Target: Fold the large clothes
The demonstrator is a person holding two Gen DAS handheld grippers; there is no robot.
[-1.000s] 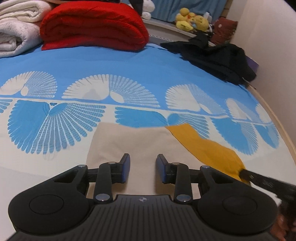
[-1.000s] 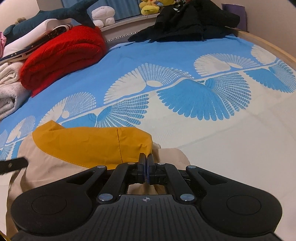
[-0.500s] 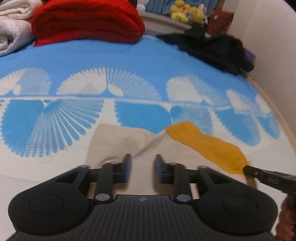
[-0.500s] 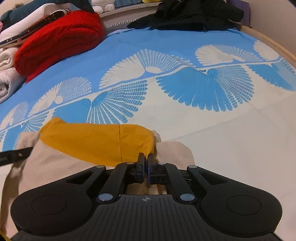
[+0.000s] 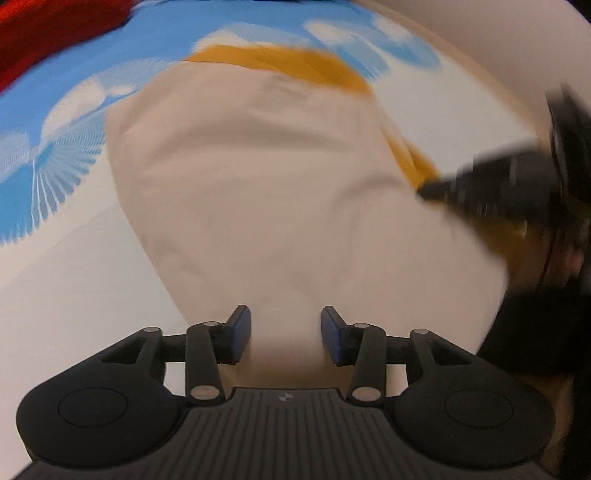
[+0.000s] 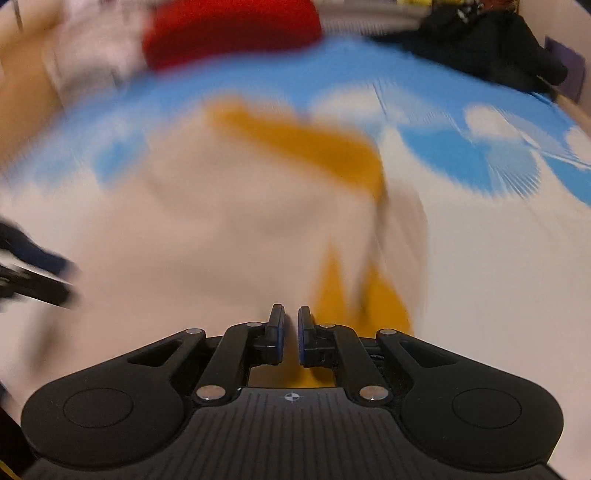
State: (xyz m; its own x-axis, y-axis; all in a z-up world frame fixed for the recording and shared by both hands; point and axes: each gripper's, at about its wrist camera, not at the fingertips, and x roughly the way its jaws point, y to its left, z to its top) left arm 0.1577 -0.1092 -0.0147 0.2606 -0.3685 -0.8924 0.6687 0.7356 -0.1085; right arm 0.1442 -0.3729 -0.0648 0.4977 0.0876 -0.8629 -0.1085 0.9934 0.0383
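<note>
A beige garment (image 5: 266, 177) with mustard-yellow sleeves (image 5: 295, 62) lies spread on the blue and white bedsheet (image 5: 55, 158). It also shows, blurred, in the right wrist view (image 6: 229, 221). My left gripper (image 5: 286, 334) is open with beige cloth lying between its fingers. My right gripper (image 6: 290, 334) has a narrow gap between its fingers and sits at the garment's near edge beside a yellow sleeve (image 6: 384, 299). The right gripper also shows in the left wrist view (image 5: 509, 181), touching the garment's right side.
A red folded blanket (image 6: 229, 29) and pale folded blankets (image 6: 96, 62) lie at the bed's far end. A black clothes pile (image 6: 480, 44) lies at the far right. The bed's wooden edge (image 5: 458, 62) and a wall run along the right.
Both grippers have swung fast over the garment, so both views blur. The garment now fills the views. The right gripper's fingers have parted slightly.
</note>
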